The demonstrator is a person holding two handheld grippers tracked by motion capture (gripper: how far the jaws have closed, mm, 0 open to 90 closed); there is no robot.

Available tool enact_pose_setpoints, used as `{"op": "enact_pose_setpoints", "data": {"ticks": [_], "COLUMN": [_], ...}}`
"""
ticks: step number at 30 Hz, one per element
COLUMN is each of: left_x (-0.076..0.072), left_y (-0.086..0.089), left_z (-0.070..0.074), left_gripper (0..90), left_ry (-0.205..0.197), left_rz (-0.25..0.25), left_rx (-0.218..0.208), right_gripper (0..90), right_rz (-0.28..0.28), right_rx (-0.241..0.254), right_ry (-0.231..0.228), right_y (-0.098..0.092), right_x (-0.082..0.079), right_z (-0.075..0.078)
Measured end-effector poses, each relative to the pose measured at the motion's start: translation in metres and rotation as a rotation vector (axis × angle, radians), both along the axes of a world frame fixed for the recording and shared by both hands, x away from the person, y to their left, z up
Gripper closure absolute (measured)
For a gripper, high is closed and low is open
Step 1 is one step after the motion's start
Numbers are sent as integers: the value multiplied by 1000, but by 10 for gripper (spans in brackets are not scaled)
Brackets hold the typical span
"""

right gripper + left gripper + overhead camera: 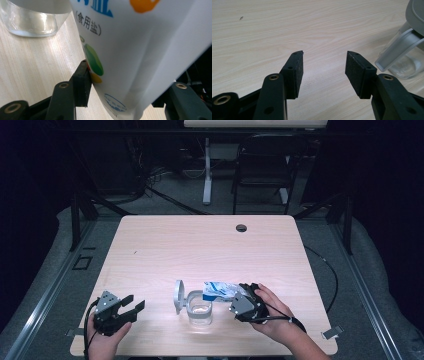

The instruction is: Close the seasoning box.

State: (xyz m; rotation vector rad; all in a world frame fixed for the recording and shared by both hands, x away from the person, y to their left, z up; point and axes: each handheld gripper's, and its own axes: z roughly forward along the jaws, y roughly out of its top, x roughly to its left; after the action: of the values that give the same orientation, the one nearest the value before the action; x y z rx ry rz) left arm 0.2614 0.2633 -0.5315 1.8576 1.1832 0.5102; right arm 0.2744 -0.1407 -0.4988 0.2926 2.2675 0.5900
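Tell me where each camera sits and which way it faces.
High view: above the table, looking forward and down; both hands, left hand-held gripper, right hand-held gripper.
Left gripper view: along open jaws, empty, toward the jar.
Right gripper view: jaws closed on the salt bag.
All three share the jar.

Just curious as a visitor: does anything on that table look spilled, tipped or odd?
Nothing spilled. The clear jar stands upright, its lid flipped open. The salt bag is tilted over it, held in the right gripper.
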Motion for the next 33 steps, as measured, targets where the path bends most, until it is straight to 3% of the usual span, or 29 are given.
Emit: {"op": "enact_pose_setpoints", "data": {"ticks": [14,19,29,33], "left_x": [0,0,-1,-1], "left_y": [0,1,0,1], "left_z": [0,0,0,0], "left_gripper": [490,491,490,490], "left_ry": [4,2,2,8], "left_rz": [1,-1,0,0], "left_rx": [-1,1,-1,2], "right_gripper": [463,463,462,463], "right_rz": [14,16,15,16], "right_rx": [-65,-65,-131,-132], "right_ry": [-37,-40,-78,-78], "right_y": [1,1,3,4], "right_x": [-2,-1,-1,-1], "right_z": [0,-1,-1,-4]}}
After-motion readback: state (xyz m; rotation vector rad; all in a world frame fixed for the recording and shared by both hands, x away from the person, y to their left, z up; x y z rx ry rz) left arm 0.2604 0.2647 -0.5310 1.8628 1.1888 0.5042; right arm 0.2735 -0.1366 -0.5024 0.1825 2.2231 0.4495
